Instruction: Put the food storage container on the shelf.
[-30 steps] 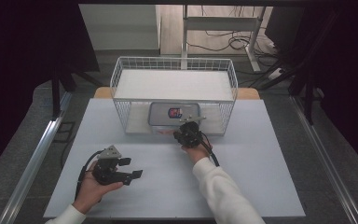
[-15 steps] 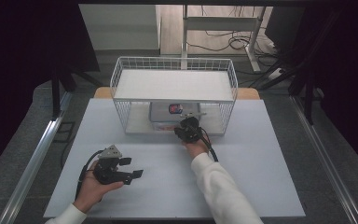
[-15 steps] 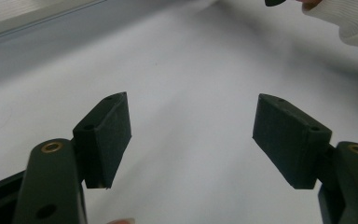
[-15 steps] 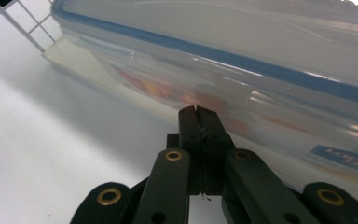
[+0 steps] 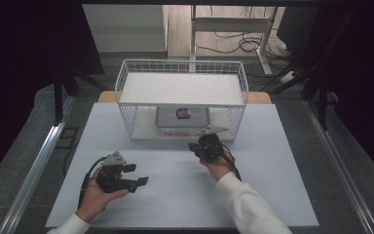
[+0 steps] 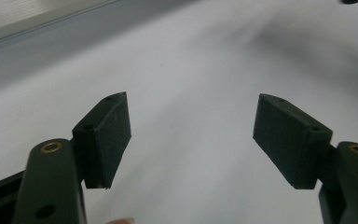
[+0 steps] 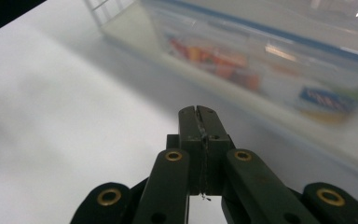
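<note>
- Hovering just in front of the wire rack (image 5: 126,83), right gripper (image 5: 205,146) has jaws pressed together, holding nothing.
- Clear container (image 5: 182,118) sits inside rack's lower level, not yet grasped.
- Left gripper (image 5: 139,174) rests with jaws apart over bare table (image 5: 272,185), idle.

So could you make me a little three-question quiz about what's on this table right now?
1. True or false: the left gripper is open.
2. What is the right gripper holding? A) a box B) a cable C) nothing
3. Fill in: the clear container sits on the lower level of the white wire ____.

Key: 1 true. 2 C, its jaws are shut on nothing. 3 rack.
</note>
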`<state>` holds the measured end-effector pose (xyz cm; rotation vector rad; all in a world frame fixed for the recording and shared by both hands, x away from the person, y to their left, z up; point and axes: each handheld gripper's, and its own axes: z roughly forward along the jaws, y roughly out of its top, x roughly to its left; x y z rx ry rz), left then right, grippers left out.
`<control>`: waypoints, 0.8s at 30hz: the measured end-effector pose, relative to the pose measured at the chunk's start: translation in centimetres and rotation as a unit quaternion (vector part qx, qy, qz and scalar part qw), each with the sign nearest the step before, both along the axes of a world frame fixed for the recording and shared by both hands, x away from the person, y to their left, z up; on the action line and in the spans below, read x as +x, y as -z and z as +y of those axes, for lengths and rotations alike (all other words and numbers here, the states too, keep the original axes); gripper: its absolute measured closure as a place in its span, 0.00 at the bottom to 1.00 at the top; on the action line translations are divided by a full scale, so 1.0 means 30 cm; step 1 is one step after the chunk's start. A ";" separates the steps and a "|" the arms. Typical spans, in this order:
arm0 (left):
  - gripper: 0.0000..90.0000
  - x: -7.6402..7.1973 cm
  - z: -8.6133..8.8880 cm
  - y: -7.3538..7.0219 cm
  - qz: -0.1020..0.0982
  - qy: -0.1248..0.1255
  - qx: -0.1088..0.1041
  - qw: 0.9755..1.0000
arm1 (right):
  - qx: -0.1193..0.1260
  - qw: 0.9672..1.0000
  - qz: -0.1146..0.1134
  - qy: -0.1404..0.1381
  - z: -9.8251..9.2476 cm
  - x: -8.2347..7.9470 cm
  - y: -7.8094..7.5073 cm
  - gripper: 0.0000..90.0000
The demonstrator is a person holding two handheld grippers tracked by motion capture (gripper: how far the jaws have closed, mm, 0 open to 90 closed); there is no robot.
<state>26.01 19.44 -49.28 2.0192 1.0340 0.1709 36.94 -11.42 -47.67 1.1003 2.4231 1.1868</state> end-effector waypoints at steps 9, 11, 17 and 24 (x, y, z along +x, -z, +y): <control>0.30 -0.001 -0.005 0.005 -0.004 -0.004 0.012 1.000 | 0.008 0.999 -0.013 -0.040 -0.201 -0.203 -0.028 0.98; 0.30 -0.001 -0.005 0.005 -0.006 -0.006 0.012 1.000 | 0.008 0.999 -0.012 -0.042 -0.220 -0.219 -0.025 0.97; 0.29 0.001 -0.006 0.008 -0.006 -0.009 0.018 1.000 | 0.013 1.000 0.006 -0.015 -0.390 -0.301 -0.010 0.91; 0.29 -0.002 -0.012 0.009 -0.008 -0.008 0.024 1.000 | 0.012 1.000 0.013 0.005 -0.440 -0.318 -0.006 0.40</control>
